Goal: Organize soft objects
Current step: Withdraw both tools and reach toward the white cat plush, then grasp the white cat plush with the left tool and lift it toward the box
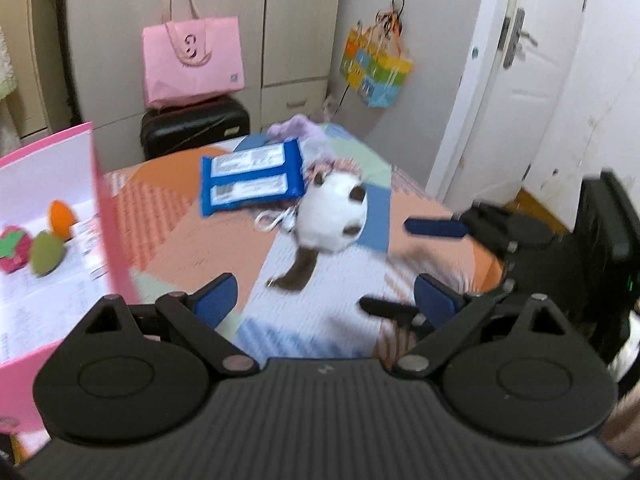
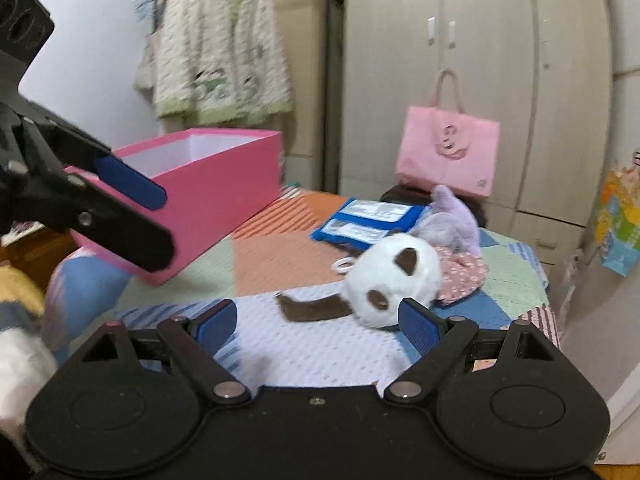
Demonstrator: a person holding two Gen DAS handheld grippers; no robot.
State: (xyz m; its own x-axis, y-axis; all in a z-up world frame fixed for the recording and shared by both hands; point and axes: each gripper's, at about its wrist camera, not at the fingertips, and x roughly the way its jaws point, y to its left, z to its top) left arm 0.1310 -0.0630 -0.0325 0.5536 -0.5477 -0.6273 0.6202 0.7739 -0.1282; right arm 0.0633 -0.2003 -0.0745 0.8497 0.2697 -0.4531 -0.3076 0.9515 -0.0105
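A white plush toy with brown patches and a brown tail lies on the patchwork bed cover; it also shows in the right wrist view. A blue wipes pack, a purple plush and a pink floral cloth lie beside it. The pink box stands open at the left and holds small felt fruits. My left gripper is open and empty, short of the plush. My right gripper is open and empty, its right finger close to the plush.
A pink bag sits on a black suitcase by the wardrobe. A colourful bag hangs on the wall next to a white door. A cardigan hangs behind the box.
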